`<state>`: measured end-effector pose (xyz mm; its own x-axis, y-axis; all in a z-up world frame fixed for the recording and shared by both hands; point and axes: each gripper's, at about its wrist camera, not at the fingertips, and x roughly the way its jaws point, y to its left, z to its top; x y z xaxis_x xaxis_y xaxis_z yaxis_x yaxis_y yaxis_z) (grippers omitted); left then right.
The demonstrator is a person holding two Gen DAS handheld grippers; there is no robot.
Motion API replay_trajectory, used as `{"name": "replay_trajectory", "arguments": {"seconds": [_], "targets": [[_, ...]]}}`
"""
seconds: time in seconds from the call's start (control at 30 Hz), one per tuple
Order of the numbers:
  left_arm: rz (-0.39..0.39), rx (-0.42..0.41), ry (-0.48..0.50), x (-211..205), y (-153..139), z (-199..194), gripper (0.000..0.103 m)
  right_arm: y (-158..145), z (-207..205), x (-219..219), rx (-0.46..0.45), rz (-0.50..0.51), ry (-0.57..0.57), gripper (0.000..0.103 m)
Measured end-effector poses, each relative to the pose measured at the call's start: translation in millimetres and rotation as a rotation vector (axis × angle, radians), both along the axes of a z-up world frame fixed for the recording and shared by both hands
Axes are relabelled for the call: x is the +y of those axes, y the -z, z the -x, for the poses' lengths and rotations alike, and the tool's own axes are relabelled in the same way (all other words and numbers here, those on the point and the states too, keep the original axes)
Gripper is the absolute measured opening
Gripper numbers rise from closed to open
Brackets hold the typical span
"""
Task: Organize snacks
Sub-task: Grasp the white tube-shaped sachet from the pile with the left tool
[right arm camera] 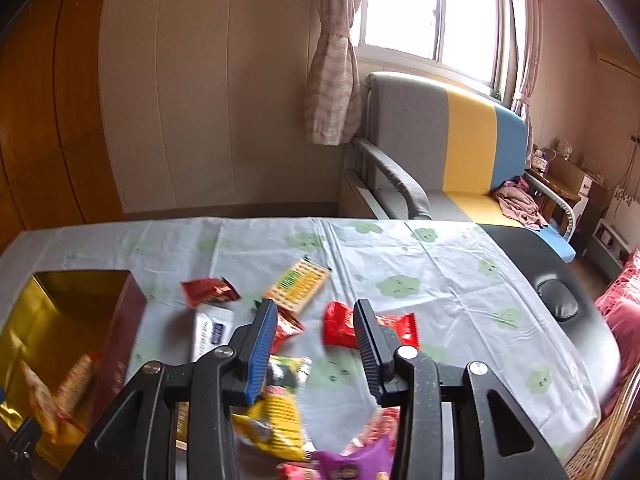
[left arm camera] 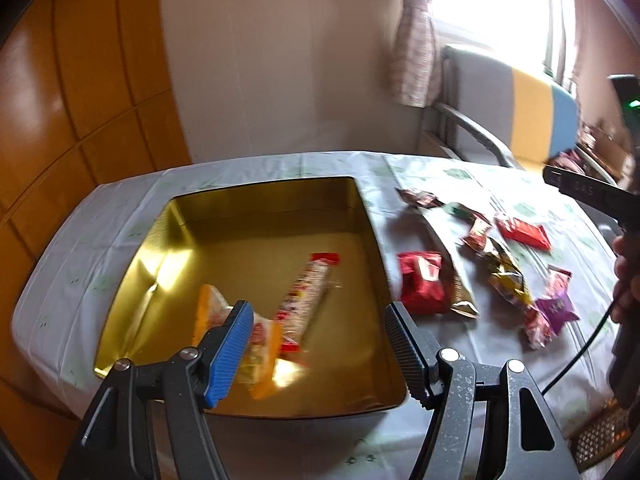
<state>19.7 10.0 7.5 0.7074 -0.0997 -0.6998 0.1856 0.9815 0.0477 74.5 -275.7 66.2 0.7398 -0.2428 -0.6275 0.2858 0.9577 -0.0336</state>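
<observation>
A gold tin box (left arm camera: 256, 208) sits on the clothed table and holds a long red-and-white biscuit pack (left arm camera: 306, 300) and an orange wrapped snack (left arm camera: 260, 356). My left gripper (left arm camera: 320, 312) hovers open and empty over the box. Loose snacks lie right of it: a red pack (left arm camera: 424, 288), a yellow pack (left arm camera: 508, 284), a purple pack (left arm camera: 556, 308). In the right wrist view my right gripper (right arm camera: 316, 312) is open and empty above the snacks: a red pack (right arm camera: 340, 326), a yellow pack (right arm camera: 280, 420), a purple pack (right arm camera: 360, 460). The box (right arm camera: 60, 312) shows at left.
A white box (right arm camera: 212, 332) and an orange-green grid pack (right arm camera: 298, 284) lie on the tablecloth (right arm camera: 440, 280). A grey, yellow and blue sofa (right arm camera: 460, 140) stands behind the table. A black padded surface (right arm camera: 560, 280) lies at right. A wooden wardrobe (left arm camera: 80, 80) is at left.
</observation>
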Motion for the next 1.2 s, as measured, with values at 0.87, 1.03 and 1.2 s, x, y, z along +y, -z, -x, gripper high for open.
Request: {"name": "replay_trajectory", "arguments": {"seconds": [0.87,1.03,1.2], "targets": [[0.080,0.211,0.296,-96.3,13.0,-52.9,0.042,47.1,-25.2,-142.6,0.223,-0.099,-0.029,0.046],[0.074,0.306,0.289,-127.4,30.7,-94.3,0.045,48.7,-28.1,-136.5,0.229,-0.080,-0.051,0.046],[0.015,0.338,0.285,-150.7,49.8,-120.4,0.059,46.0,-27.6,-138.2,0.221,-0.093,-0.051,0.046]]}}
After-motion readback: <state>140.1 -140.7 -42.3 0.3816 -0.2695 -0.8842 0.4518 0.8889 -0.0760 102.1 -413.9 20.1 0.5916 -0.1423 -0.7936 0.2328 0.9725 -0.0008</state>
